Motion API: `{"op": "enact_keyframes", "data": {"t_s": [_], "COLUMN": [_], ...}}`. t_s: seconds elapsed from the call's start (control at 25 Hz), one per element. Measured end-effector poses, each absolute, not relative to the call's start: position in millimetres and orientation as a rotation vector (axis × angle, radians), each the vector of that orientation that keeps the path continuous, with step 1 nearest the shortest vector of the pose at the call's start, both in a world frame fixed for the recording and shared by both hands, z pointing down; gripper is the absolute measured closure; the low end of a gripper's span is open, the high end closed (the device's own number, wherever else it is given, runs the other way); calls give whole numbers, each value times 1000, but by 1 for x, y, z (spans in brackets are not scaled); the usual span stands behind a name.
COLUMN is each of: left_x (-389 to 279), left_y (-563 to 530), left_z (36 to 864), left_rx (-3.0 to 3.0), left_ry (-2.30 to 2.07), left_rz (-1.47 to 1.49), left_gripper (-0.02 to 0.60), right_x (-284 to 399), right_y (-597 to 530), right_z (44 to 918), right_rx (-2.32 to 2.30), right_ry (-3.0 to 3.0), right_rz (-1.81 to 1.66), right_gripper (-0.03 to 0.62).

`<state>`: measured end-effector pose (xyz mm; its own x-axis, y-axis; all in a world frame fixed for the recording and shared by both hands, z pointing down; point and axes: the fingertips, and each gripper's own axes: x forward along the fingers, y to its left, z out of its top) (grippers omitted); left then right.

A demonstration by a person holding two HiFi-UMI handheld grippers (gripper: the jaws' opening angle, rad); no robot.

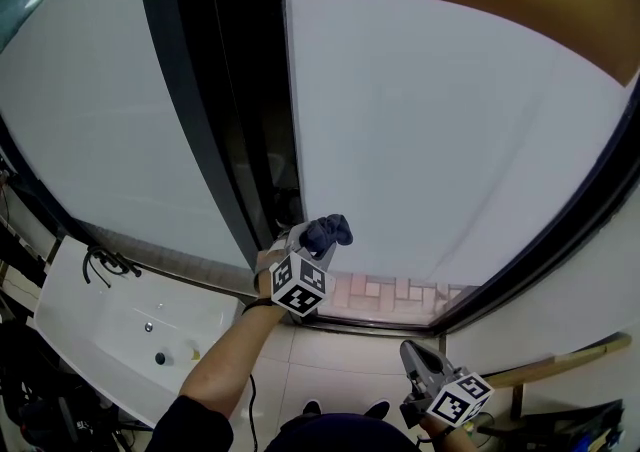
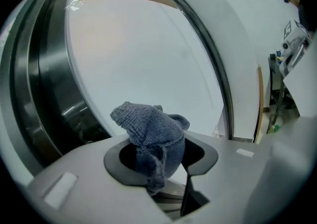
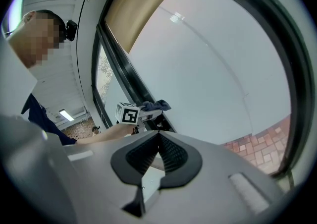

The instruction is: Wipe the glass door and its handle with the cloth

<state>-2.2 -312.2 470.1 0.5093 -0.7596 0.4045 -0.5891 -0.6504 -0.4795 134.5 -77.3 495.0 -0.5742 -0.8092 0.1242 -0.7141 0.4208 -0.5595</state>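
Blue cloth [image 2: 151, 134] in left gripper [image 2: 161, 161] jaws, near glass door [image 1: 440, 140].

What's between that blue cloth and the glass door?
Nothing. In the left gripper view, the cloth, clamped in the left gripper, faces the glass door with no object between them.
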Motion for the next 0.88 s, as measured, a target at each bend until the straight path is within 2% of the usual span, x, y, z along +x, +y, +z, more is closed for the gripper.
{"op": "enact_keyframes", "data": {"t_s": [0.24,0.48,0.64,0.88], "left_x": [-43,-123,-117,-93], "left_y": [-310,-340,-350,-338], "left_z": [441,434,453,464], "left_rx": [-2483,-2309,-2275,-2333], "left_ry": [1255,1420,1390,1343], "left_rz": [-797,-973,-1091,-1095], "left_gripper": [422,419,419,425], "right_x": [139,132,124,134], "right_y": [-72,-75,-74,-68], "right_z": [490,488,482,490], "right_rx": [-1376,-1353,-1335,-1354], "right_ry": [2515,2538,2546,2542], "right_rz": [-825,-812,-795,-817], "right_gripper": [591,591,591,591]}}
